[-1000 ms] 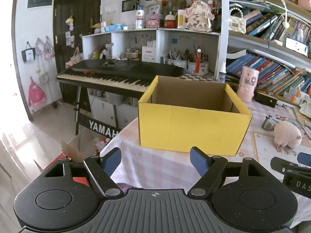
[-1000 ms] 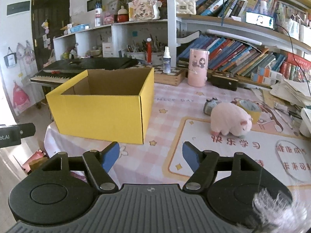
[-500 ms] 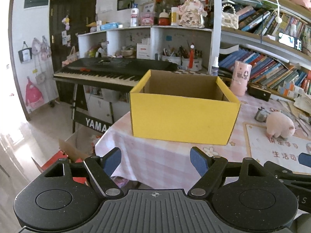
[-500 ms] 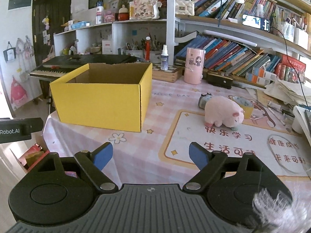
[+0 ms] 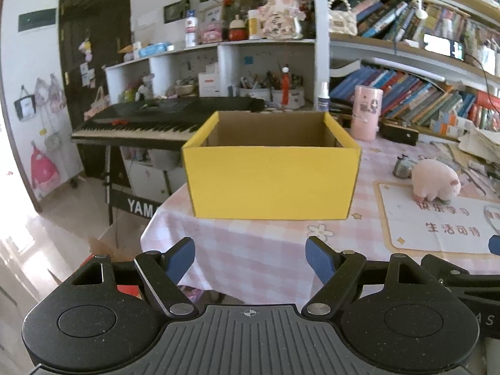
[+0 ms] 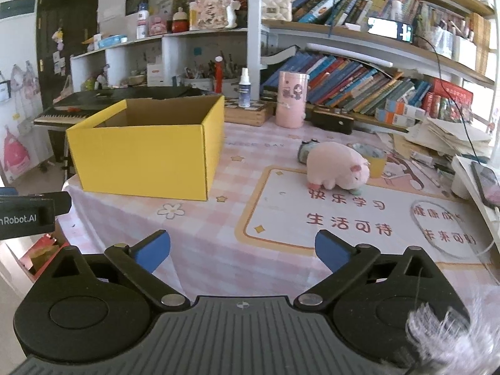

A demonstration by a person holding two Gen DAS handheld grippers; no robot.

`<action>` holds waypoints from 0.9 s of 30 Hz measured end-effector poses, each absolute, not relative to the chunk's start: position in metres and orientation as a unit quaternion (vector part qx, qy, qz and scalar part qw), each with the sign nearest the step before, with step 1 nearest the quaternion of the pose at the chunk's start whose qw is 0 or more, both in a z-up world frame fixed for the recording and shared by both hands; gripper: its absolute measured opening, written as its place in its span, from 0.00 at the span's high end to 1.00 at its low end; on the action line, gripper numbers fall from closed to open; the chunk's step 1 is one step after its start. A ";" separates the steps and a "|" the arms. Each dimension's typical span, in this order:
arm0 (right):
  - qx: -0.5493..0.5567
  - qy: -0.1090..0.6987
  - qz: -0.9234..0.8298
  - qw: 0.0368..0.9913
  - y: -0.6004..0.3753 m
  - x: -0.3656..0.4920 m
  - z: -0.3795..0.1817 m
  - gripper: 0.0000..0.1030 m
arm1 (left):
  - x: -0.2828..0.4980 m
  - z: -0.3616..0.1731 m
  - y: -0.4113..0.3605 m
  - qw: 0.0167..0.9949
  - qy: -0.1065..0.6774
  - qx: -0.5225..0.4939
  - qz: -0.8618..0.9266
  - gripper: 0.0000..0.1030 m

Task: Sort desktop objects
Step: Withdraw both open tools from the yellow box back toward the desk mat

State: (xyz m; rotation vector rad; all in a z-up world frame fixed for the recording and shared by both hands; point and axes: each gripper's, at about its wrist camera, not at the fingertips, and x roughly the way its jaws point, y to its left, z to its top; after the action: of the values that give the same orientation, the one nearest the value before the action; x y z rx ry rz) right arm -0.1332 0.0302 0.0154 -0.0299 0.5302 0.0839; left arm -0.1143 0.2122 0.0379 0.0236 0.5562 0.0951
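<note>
Approach step: left tool [image 5: 250, 254] open, empty; right tool [image 6: 242, 251] opening, empty. Next: reach plush pig [image 6: 336, 165], then box [image 6: 147, 153].

one yellow box [image 6: 147, 156], one plush pig [image 6: 336, 165], one pink canister [image 6: 291, 100]

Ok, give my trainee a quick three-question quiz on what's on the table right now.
1. True or false: the yellow box already has the pink plush pig inside it.
2. Which tool has its fingers spread wider: A) left tool, B) right tool?
3. Fill in: the pig stands on the printed ____, to the box's right in the right wrist view.

Key:
1. False. The pig stands on the table, apart from the box; what shows of the box interior is bare cardboard.
2. B. Its jaws are opening, with nothing between them.
3. mat.
</note>
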 end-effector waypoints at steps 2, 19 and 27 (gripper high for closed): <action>-0.013 0.262 0.035 0.964 0.028 -0.134 0.014 0.00 | -0.114 0.037 0.209 0.961 0.273 0.016 0.040 0.22; -0.009 0.282 -0.010 0.959 -0.011 -0.132 0.007 0.00 | -0.094 0.029 0.163 0.955 0.293 0.034 -0.016 0.17; -0.003 0.286 -0.028 0.958 -0.033 -0.122 0.006 0.00 | -0.081 0.027 0.141 0.952 0.302 0.036 -0.036 0.17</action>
State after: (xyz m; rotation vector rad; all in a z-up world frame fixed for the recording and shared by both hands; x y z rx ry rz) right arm -0.1218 -0.0332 0.0064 -0.0070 0.5793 -0.0574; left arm -0.0811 0.1407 0.0271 0.0738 0.6136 -0.0741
